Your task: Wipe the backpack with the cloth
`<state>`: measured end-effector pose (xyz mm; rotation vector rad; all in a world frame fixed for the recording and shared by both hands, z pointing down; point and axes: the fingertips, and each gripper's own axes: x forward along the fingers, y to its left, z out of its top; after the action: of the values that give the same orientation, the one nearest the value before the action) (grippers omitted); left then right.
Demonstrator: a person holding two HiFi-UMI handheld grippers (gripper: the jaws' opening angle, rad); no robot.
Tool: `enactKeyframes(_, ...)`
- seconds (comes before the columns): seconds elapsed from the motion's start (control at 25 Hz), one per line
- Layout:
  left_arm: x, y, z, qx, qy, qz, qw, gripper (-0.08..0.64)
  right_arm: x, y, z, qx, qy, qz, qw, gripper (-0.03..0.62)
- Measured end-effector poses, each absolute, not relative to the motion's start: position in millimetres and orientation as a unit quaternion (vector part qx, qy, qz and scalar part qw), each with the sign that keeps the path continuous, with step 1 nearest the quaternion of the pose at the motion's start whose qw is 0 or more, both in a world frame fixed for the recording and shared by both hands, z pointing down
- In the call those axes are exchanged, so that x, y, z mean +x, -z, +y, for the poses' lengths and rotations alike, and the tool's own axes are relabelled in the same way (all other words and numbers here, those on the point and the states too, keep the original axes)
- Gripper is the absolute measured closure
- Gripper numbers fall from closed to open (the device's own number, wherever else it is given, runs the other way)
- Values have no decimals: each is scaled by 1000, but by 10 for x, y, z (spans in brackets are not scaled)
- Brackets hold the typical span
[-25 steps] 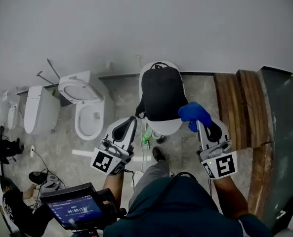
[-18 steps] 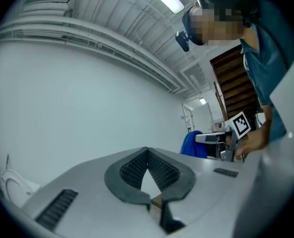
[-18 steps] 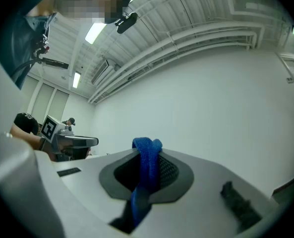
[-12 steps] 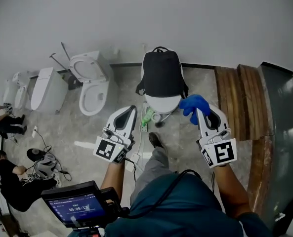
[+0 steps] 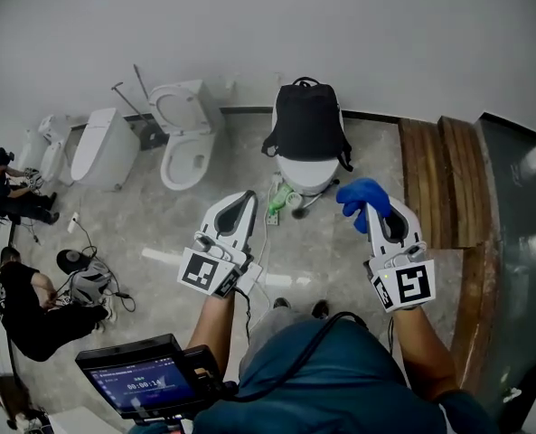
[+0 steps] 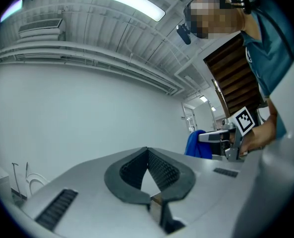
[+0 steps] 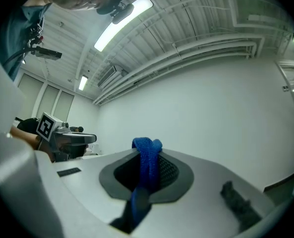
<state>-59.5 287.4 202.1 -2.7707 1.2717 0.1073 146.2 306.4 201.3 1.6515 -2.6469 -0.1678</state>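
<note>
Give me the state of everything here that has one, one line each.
Left tool: shut, nothing in it.
Right tool: shut on the cloth.
Cloth: bunched, pinched in the right tool.
Backpack: upright on the closed toilet, neither tool touching it.
Open toilet: lid up.
Screen: lit.

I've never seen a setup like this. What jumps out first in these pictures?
The bright blue cloth stands out most, pinched in the right gripper at the head view's right, with the left gripper shut and empty beside it. Ahead, a black backpack sits upright on a white fixture against the wall, and a row of white toilets runs off to its left.
</note>
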Motion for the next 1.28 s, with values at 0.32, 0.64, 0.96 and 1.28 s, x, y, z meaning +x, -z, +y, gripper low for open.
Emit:
enactKeyframes(0.32, -1087, -1764, 3859, -915, -50, 398, 40, 557, 968, -1722, 4093, 544, 54, -837, 11, 565)
enactKeyframes(0.64, -1471, -1946, 4417, -924, -56, 378, 30, 557, 514, -1819, 4640, 559, 65, -827, 5, 565)
enactKeyframes(0.96, -1483, -1939, 4465, -925, -49, 375, 34, 557, 563, -1895, 4686, 563, 46, -825, -7, 565)
enactKeyframes(1.28, -1421, -1880, 4450, -925, -52, 375, 30, 557, 630, -1902, 4682, 564, 41, -824, 15, 565)
